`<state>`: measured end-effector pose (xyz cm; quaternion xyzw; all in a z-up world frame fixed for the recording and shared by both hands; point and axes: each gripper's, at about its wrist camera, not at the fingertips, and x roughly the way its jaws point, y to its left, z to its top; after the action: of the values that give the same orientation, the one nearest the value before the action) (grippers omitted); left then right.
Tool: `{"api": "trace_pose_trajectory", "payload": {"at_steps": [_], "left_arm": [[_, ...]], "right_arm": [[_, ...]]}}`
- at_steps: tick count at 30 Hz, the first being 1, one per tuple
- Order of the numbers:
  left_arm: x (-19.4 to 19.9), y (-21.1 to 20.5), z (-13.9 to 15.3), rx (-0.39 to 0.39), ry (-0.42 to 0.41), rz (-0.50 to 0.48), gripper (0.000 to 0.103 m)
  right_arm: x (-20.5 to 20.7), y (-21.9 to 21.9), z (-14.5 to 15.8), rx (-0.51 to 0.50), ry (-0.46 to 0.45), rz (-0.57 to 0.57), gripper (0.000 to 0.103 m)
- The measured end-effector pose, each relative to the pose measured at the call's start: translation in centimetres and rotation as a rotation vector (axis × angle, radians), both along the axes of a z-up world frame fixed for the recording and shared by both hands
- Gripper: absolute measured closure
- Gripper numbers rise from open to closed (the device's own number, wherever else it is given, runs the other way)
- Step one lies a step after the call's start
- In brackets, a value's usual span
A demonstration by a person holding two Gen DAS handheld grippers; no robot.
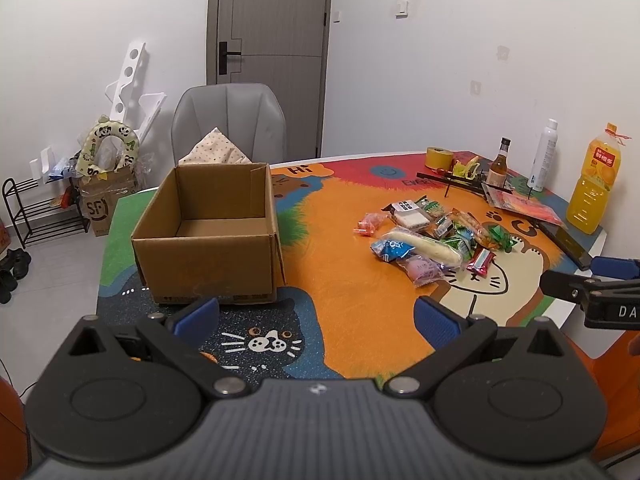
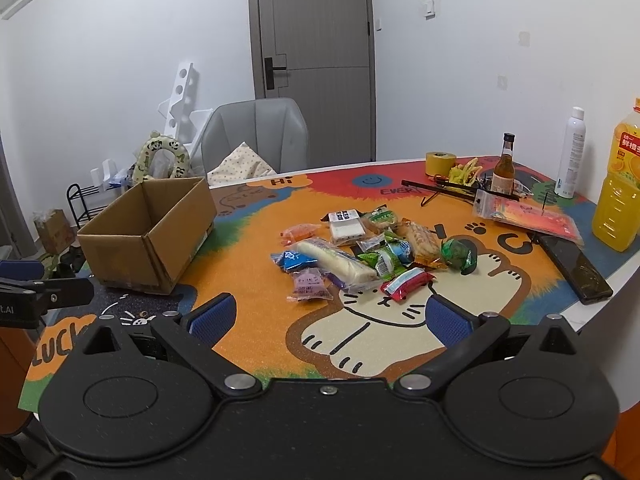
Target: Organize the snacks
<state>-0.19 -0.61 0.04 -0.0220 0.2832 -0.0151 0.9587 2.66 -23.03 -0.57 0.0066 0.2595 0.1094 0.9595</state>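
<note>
Both grippers sit low over the near edge of the table, and neither one is carrying anything. Left gripper has its blue pads spread wide with just the cartoon mat showing between them. Right gripper is the same deal, fingers wide apart over the mat's big cat drawing, nothing pinched.

Going left to right from the left gripper: straight ahead and a bit left is the cardboard box, upright, flaps open, looks bare inside from what shows. Behind it is a grey chair with a spotted cushion on the seat. Ahead and to the right is the pile of snacks, all loose on the mat and well apart from the box.

From the right gripper the pile is dead ahead. Closest to its fingers are a purple packet and a red wrapper, with a long white roll just past them. Further right is a green foil candy, then a black phone near the table edge, and a big orange juice bottle at far right.
</note>
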Motion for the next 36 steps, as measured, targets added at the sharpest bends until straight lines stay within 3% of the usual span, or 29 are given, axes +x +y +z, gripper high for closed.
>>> {"api": "trace_pose_trajectory", "payload": {"at_steps": [15, 24, 36], "left_arm": [[0.3, -0.5, 0.0, -0.008, 0.0, -0.041, 0.0], [2.5, -1.9, -0.5, -0.019, -0.009, -0.077, 0.0], [7.3, -3.8, -2.1, -0.067, 0.033, -0.103, 0.0]], "right_arm": [[0.3, -0.4, -0.3, 0.0, -0.004, -0.021, 0.0], [2.2, -1.6, -1.5, 0.007, 0.02, -0.091, 0.0], [4.4, -3.4, -3.1, -0.016, -0.03, -0.146, 0.0]]}}
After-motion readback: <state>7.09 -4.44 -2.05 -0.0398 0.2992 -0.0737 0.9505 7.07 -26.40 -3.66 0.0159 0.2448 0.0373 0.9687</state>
